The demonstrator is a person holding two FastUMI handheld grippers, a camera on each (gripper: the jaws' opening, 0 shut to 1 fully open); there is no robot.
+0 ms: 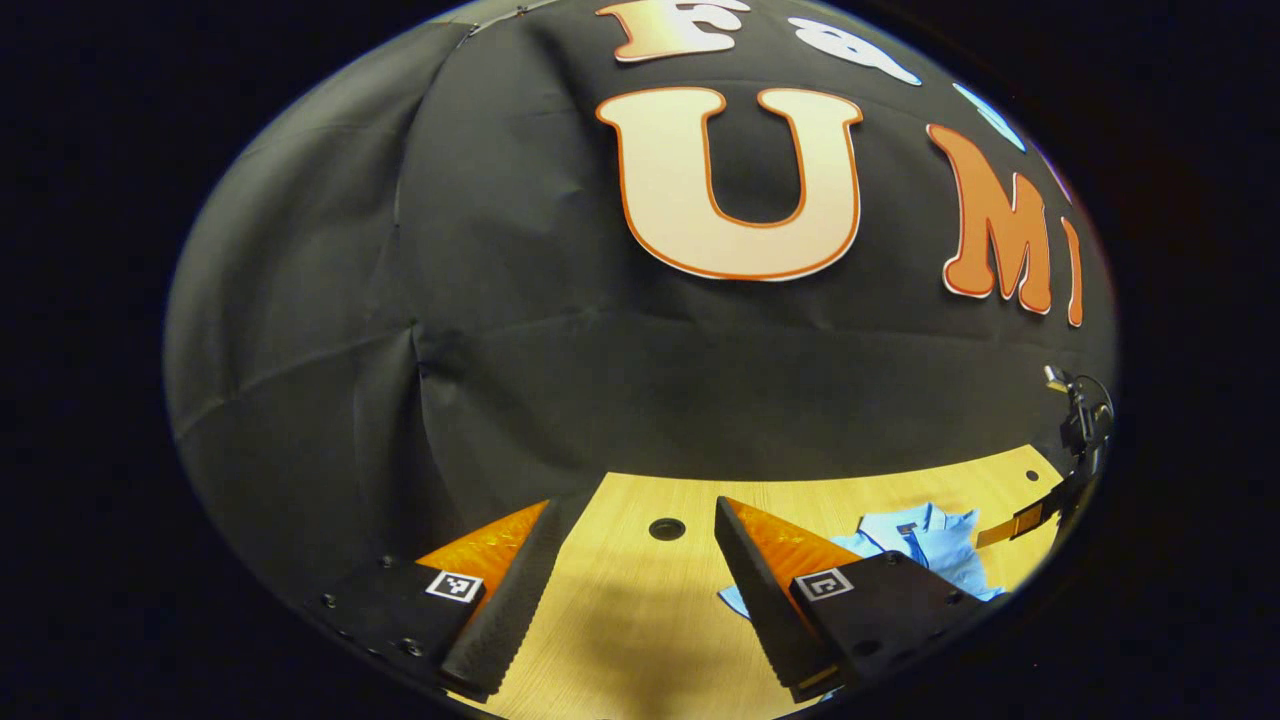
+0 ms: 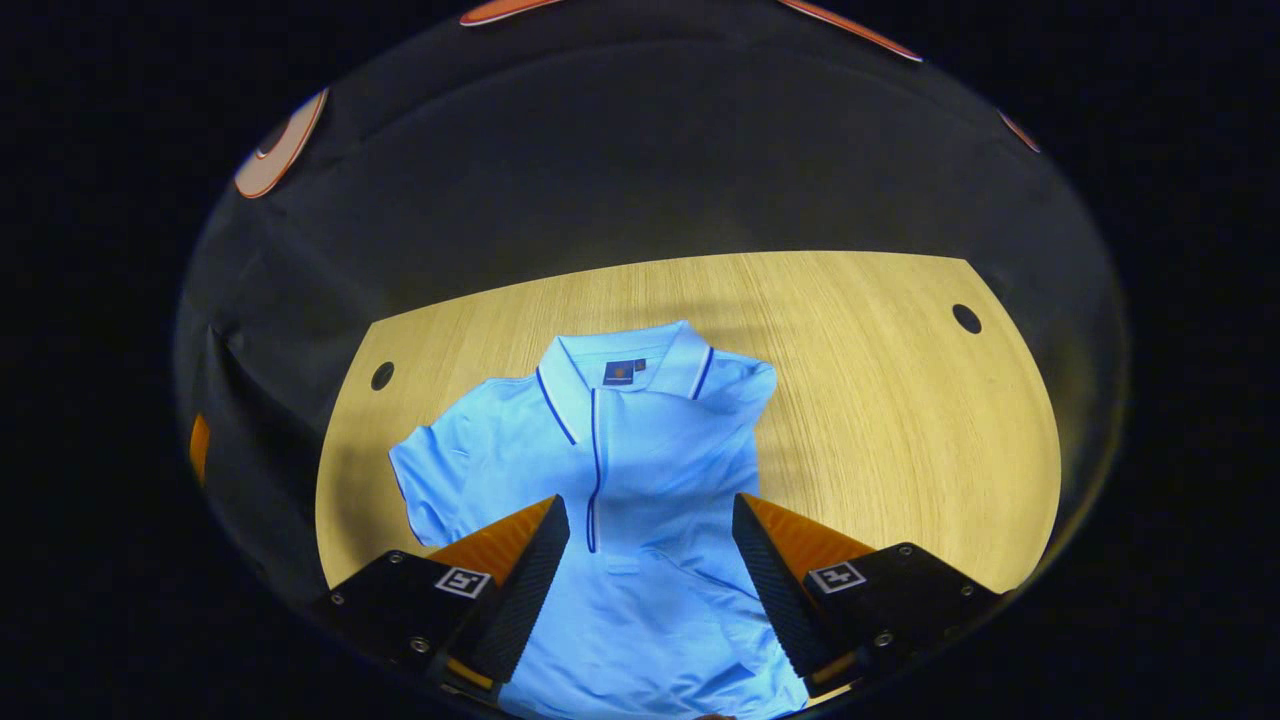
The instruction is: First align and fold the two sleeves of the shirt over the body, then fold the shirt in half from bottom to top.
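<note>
A light blue polo shirt (image 2: 640, 450) lies face up on the wooden table (image 2: 900, 400), collar at the far end. In the right gripper view, the sleeve (image 2: 430, 480) on the left lies spread out flat. The shirt's right side runs as a straight edge, and its sleeve seems folded in over the body. My right gripper (image 2: 650, 503) hangs open over the shirt's lower body, holding nothing. My left gripper (image 1: 632, 508) stands open over bare table, left of the shirt (image 1: 930, 545). The right gripper (image 1: 1025, 520) shows at the far right of the left gripper view.
Round cable holes (image 2: 382, 376) (image 2: 967, 318) sit near the table's far corners, and one such hole (image 1: 667, 528) lies just ahead of my left gripper. The booth's black cloth wall (image 1: 600, 380) rises directly behind the table's far edge.
</note>
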